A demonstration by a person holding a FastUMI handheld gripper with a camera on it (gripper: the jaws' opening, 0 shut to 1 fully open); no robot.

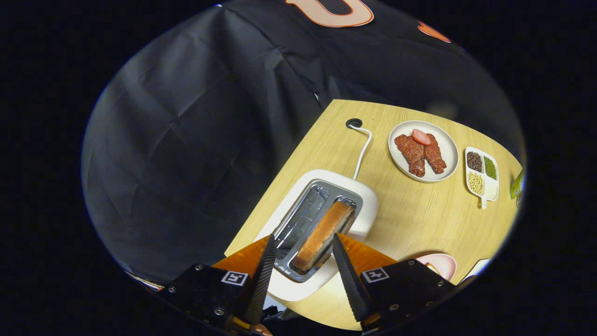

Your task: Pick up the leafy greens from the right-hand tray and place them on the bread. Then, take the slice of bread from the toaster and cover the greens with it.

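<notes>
A white toaster [364, 200] stands on the wooden table, seen from above. A browned slice of bread [323, 234] sticks up out of its right-hand slot; the left slot is bare. My gripper [303, 245] hangs open over the toaster, one finger on each side of the near end of the slice, neither pressing on it. A sliver of leafy green [517, 184] shows at the table's far right. A pink plate [440, 263] peeks out just right of the right finger.
A white cord [363, 151] runs from the toaster to a hole in the table [410, 219]. Beyond lie a white plate [447, 149] with meat pieces and a sausage slice, and a small divided dish [485, 186] of beans. The table's left edge drops off beside the toaster.
</notes>
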